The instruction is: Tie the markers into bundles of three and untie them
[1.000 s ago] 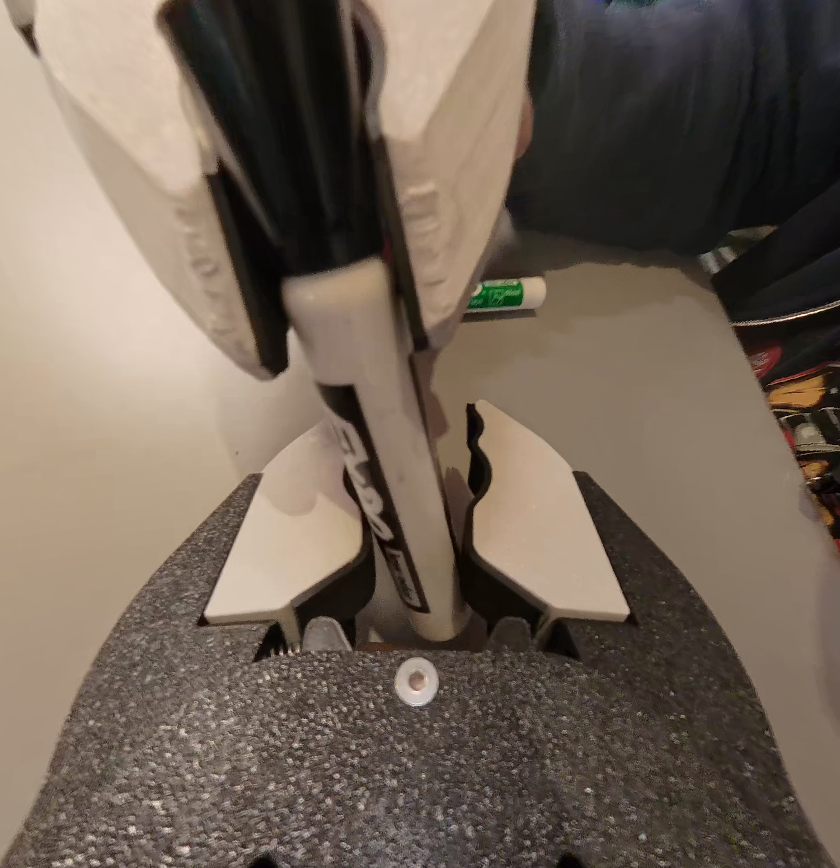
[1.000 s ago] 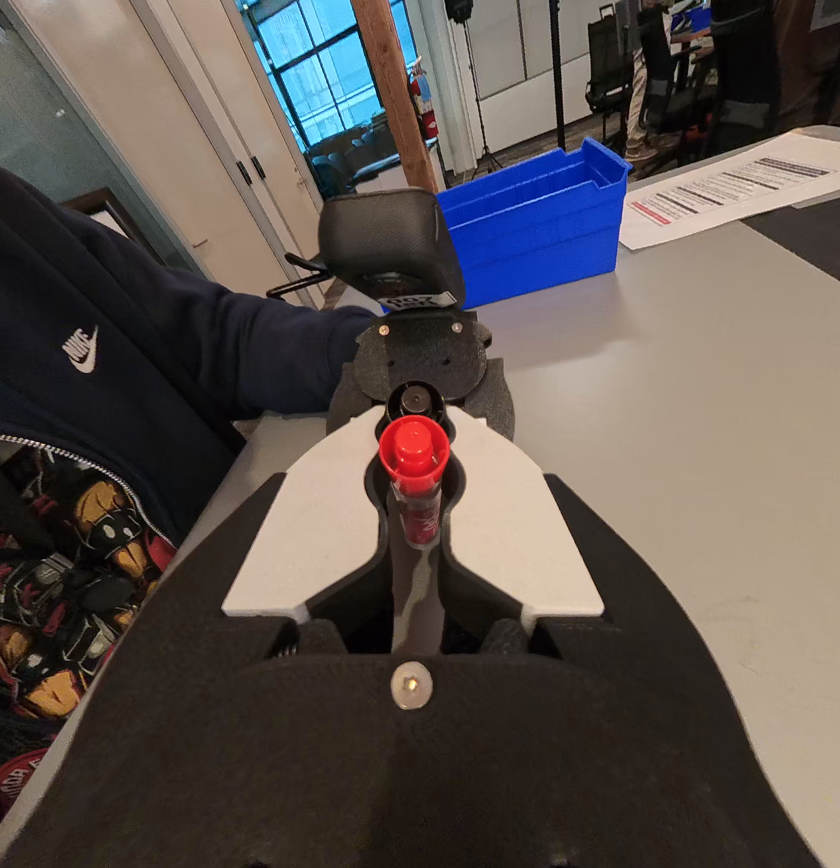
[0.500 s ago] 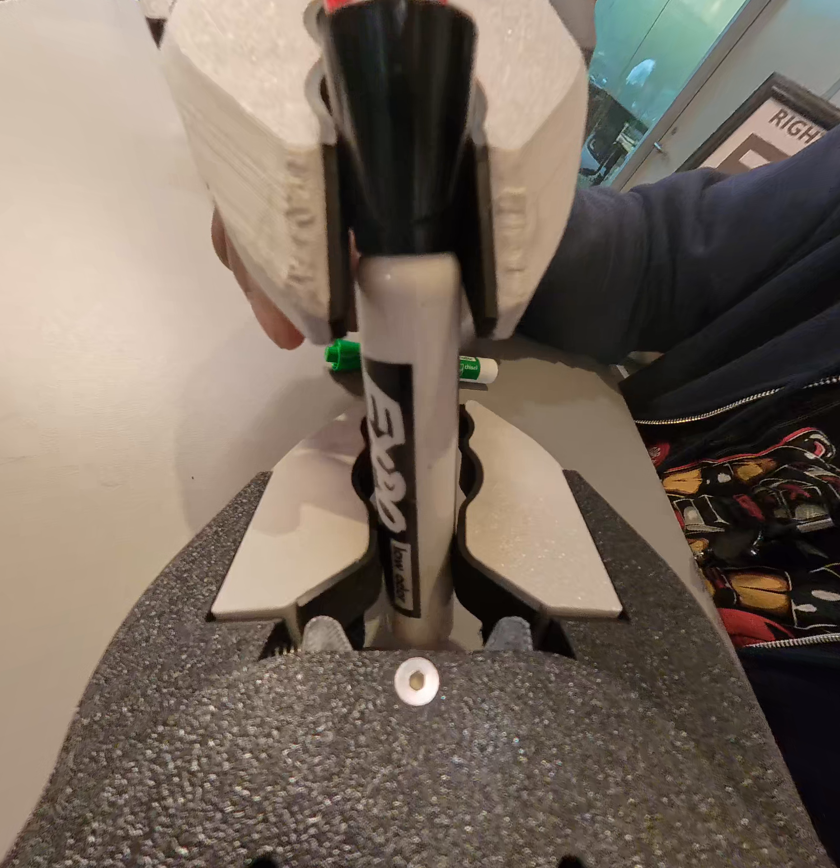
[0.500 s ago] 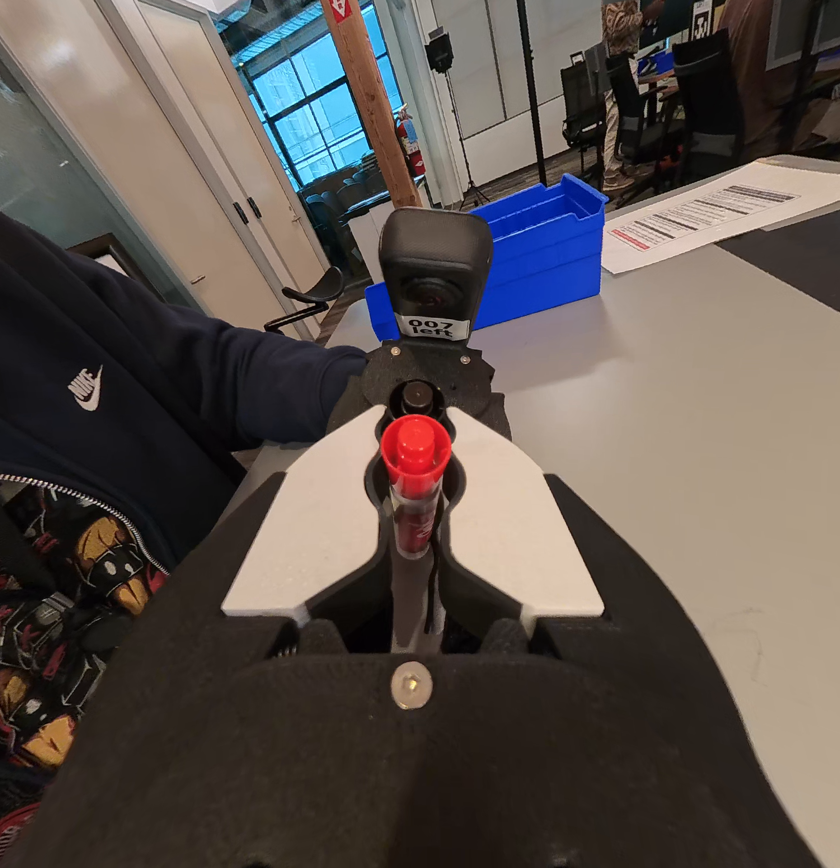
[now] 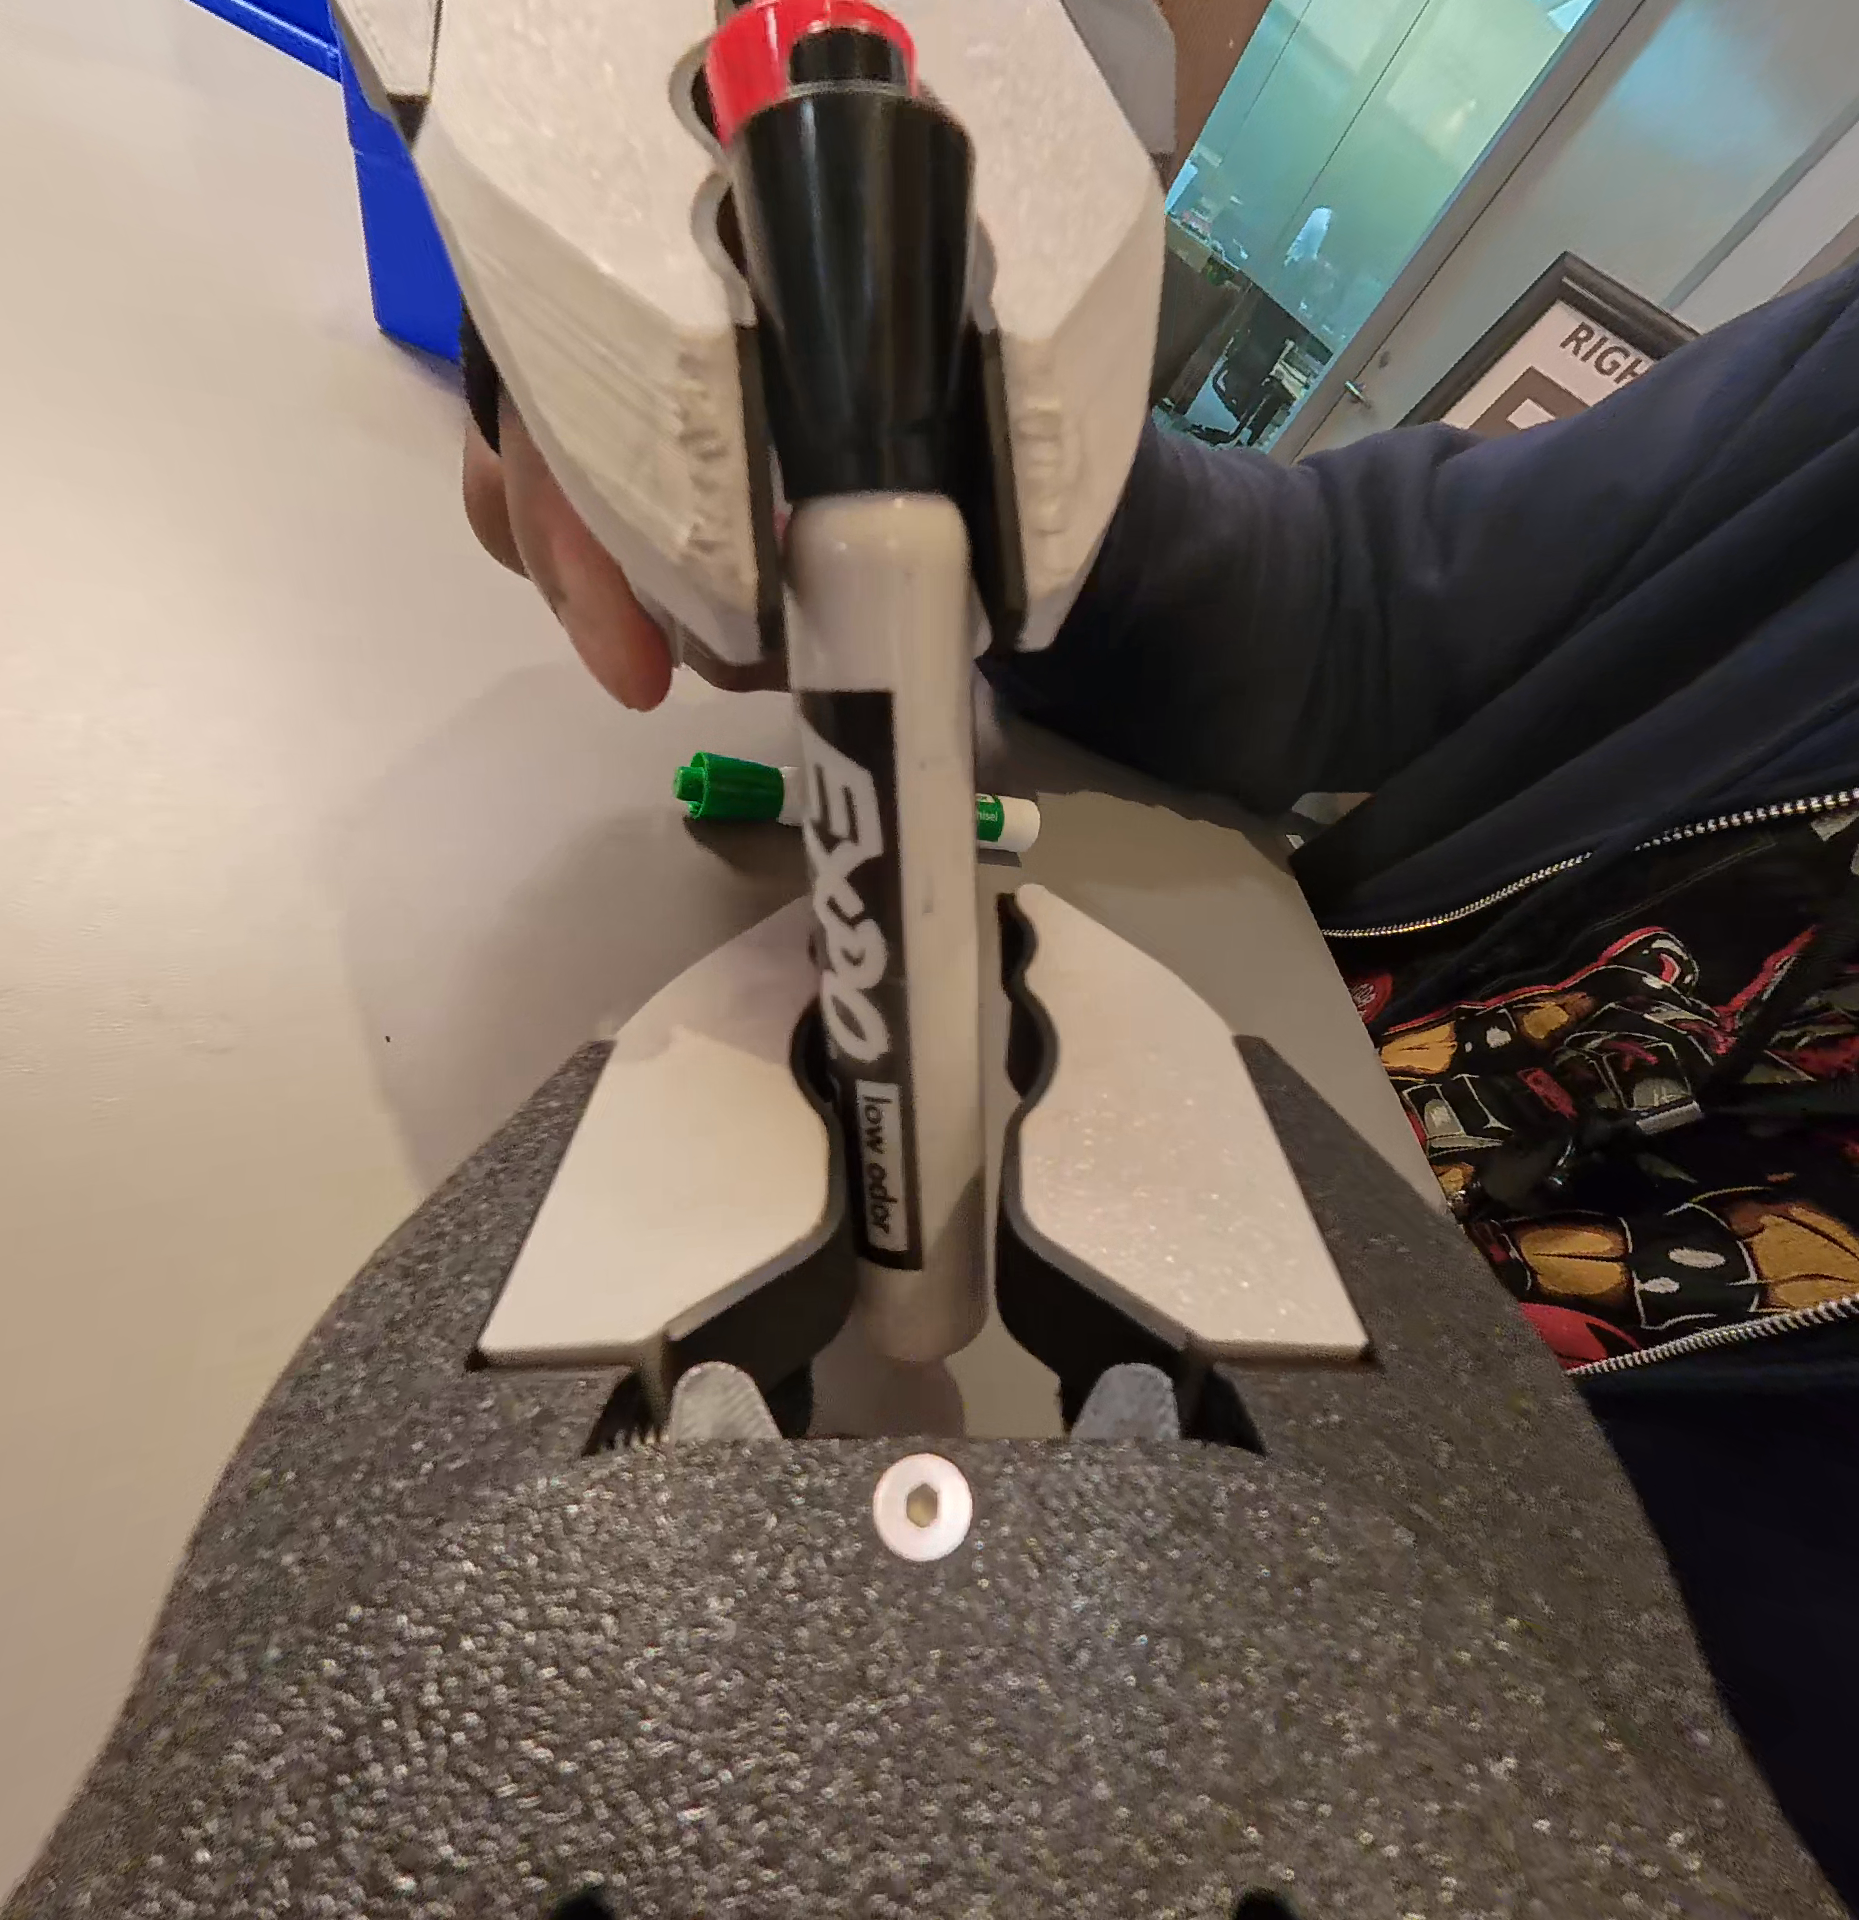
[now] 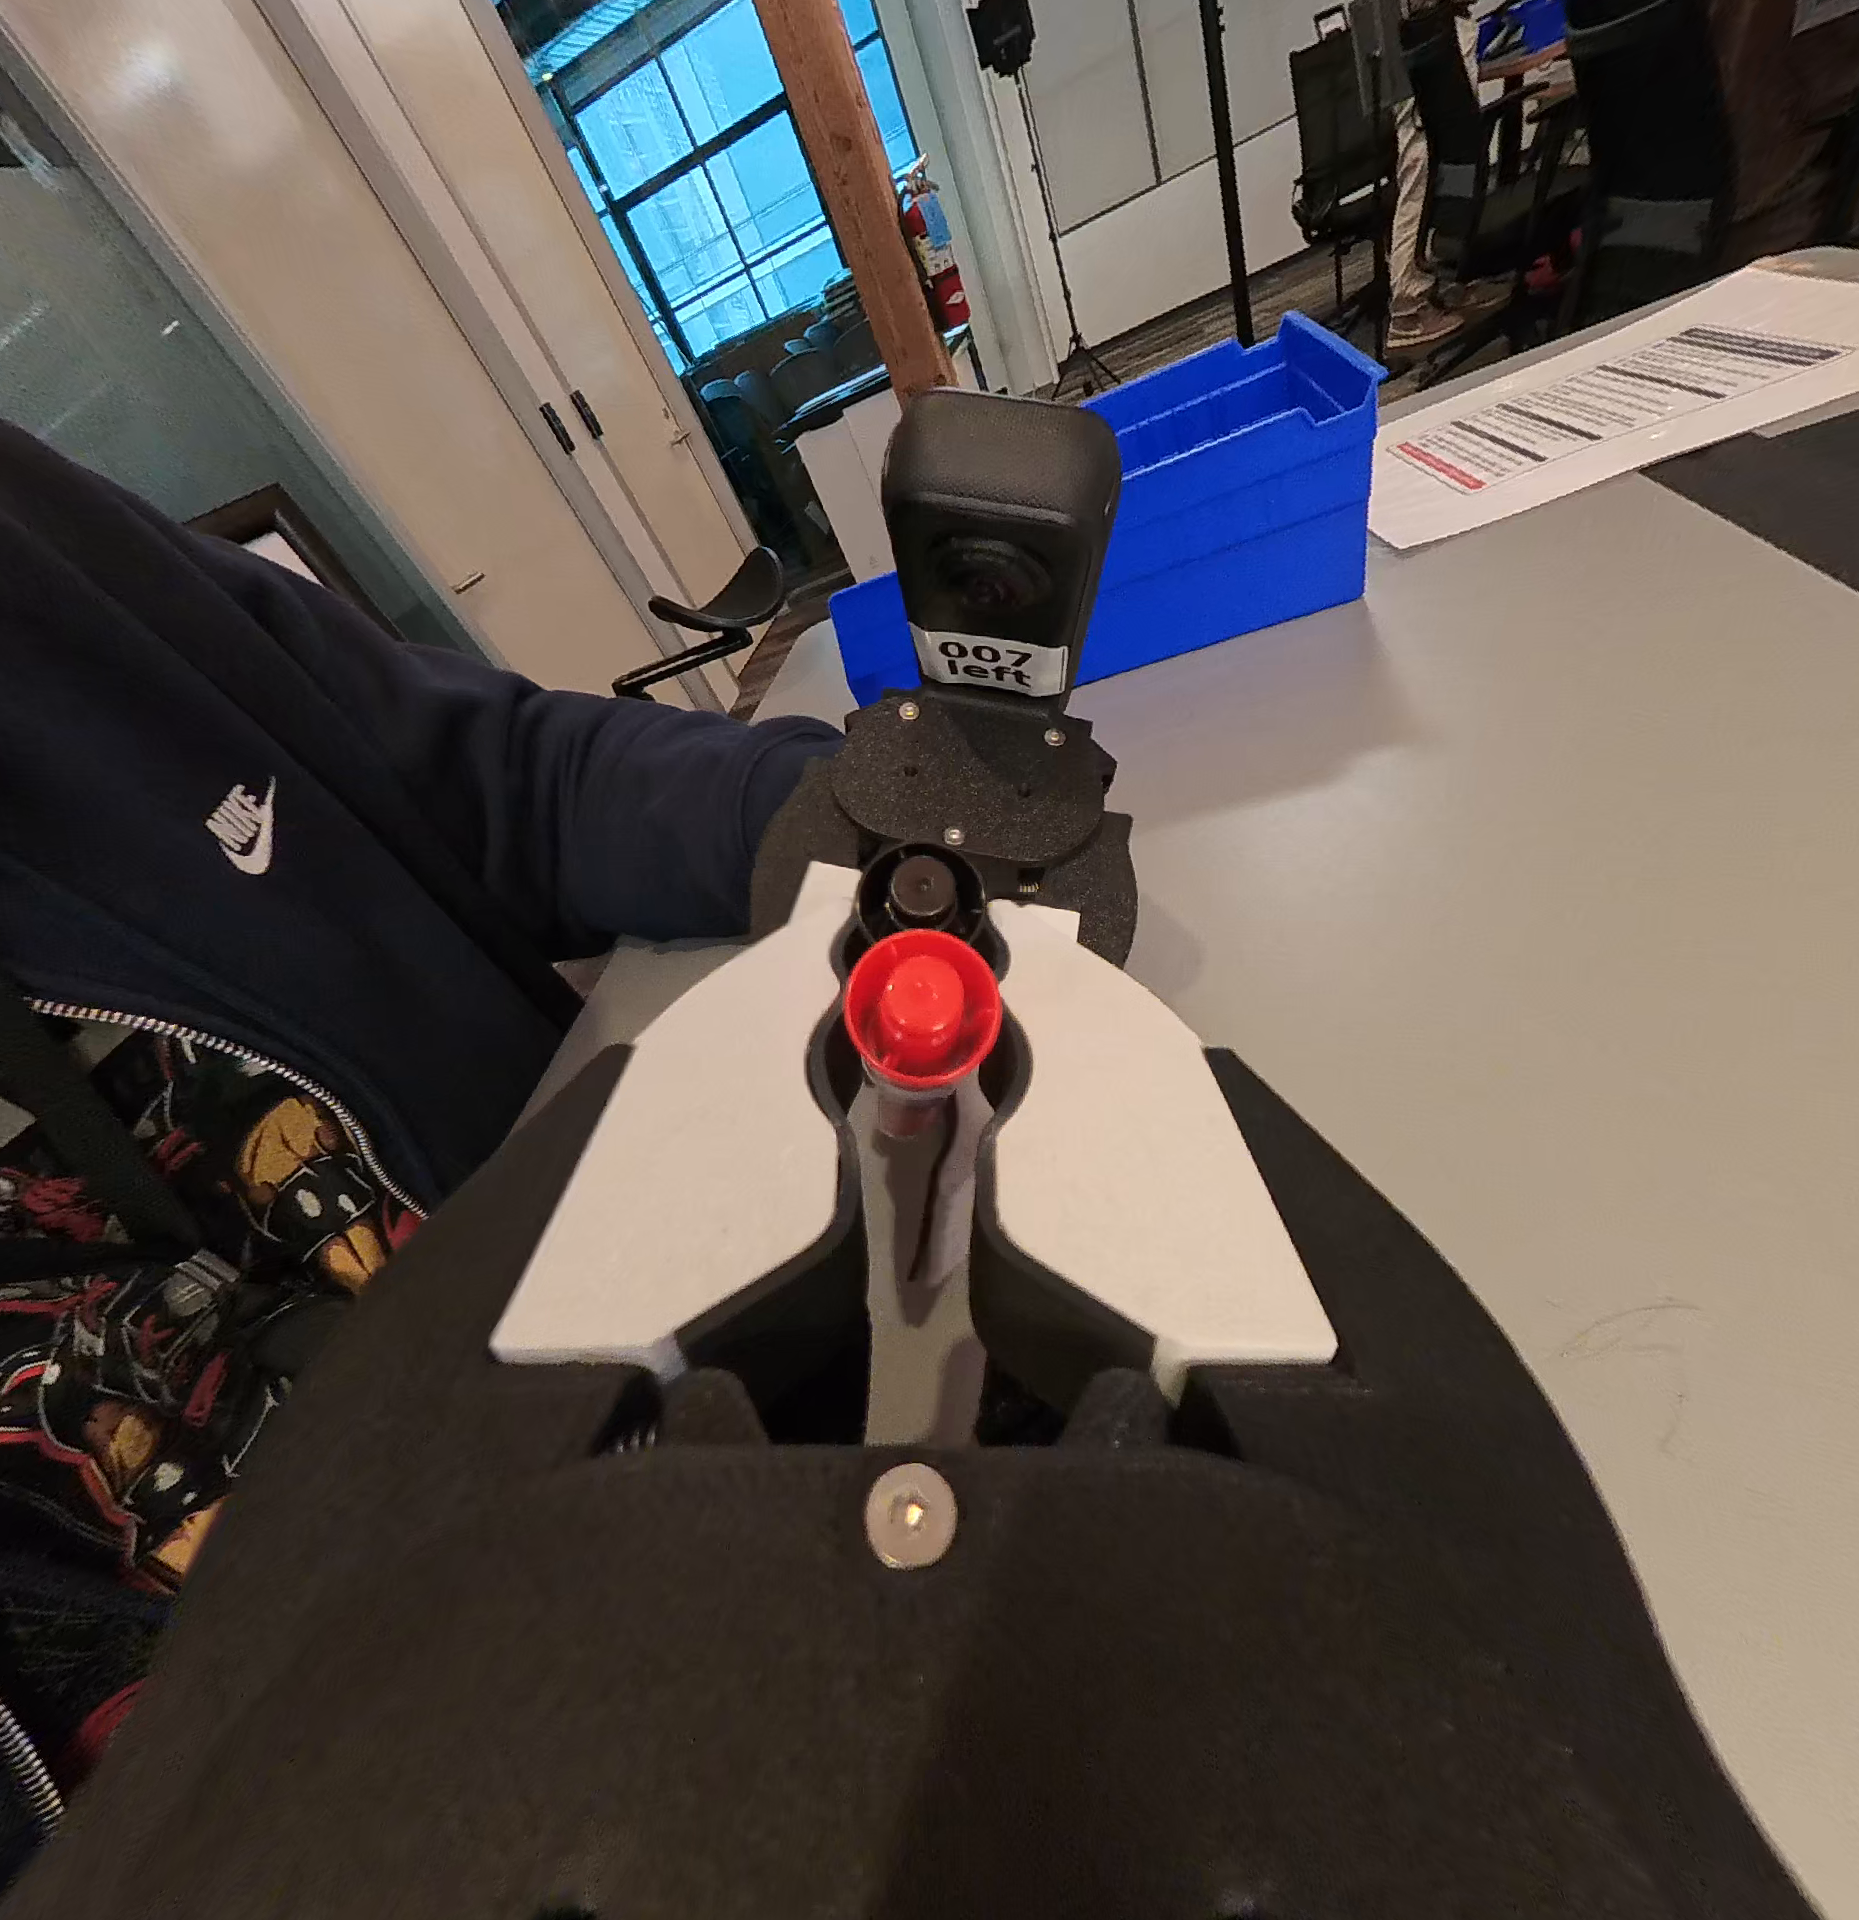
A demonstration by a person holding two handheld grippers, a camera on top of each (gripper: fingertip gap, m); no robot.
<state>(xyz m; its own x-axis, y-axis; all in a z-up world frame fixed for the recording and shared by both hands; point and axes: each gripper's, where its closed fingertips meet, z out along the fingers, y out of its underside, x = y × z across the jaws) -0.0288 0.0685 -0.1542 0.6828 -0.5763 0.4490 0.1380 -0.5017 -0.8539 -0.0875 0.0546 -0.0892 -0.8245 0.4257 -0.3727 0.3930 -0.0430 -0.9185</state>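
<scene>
Risk of dropping black marker beside green marker: right jaws pinching both caps, left jaws spread.

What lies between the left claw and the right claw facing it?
The black-capped marker bridges them: barrel inside the left claw, cap end clamped in the right claw. The left wrist view shows it.

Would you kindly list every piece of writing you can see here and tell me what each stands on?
I won't quote wording; the bearers are:
Black marker: printed barrel label, legible.
Green marker: print too small.
Red marker: label blurred.
Camera sticker: legible.
Printed sheet: too small.
Navy sleeve: small white logo.
Framed sign: cut off.
</scene>
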